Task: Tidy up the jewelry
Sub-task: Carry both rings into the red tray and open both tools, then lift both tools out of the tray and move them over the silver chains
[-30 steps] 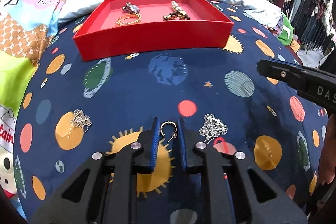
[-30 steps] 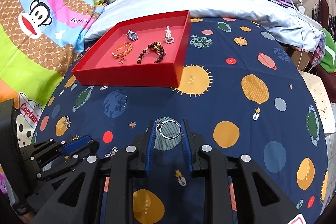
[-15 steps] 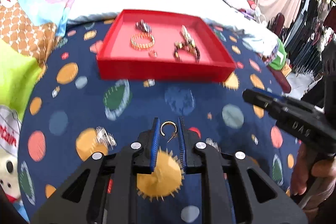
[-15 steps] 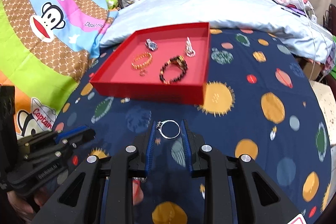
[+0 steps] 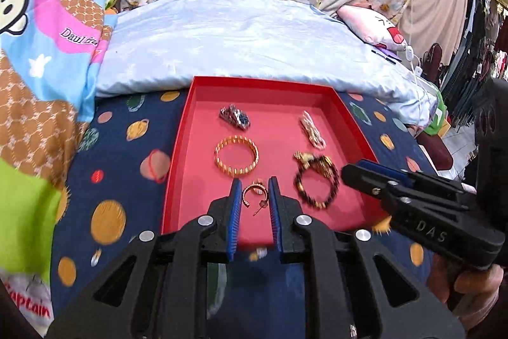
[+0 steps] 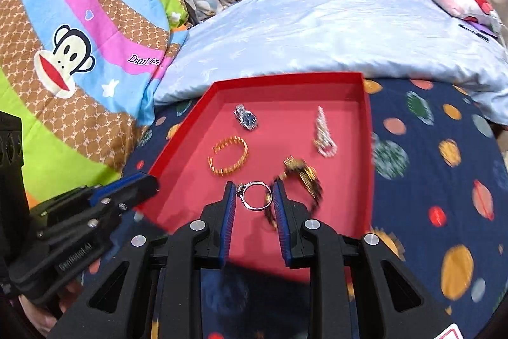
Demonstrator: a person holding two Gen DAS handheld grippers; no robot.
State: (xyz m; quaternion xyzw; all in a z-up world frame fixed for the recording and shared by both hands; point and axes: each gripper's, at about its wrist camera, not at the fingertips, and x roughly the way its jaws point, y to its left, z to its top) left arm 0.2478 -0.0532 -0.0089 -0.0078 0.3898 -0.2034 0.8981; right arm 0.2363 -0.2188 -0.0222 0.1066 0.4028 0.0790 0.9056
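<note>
— Blue pads on the left gripper (image 5: 253, 196) were pinched on a gold hoop earring (image 5: 255, 195); which way did it sit?

— Its open loop faced the camera, the post slanting down toward the left pad. It hung over the near part of the red tray (image 5: 177, 154).

— And the right gripper (image 6: 255, 196)?

— Closed narrowly on a silver ring (image 6: 255, 195), held flat-on, its stone against the left pad, also above the tray's near part.

— What lay past them?

— A gold bangle (image 5: 236, 156) lay just beyond the earring, a dark bead bracelet (image 5: 316, 181) to its right, partly behind the right gripper's pad in that hand's view. Farther back sat a small watch (image 5: 235, 116) and a pale chain (image 5: 312, 129). The tray rested on a navy planet-print sheet (image 6: 444, 180), a pale blue pillow (image 5: 238, 43) behind it.
</note>
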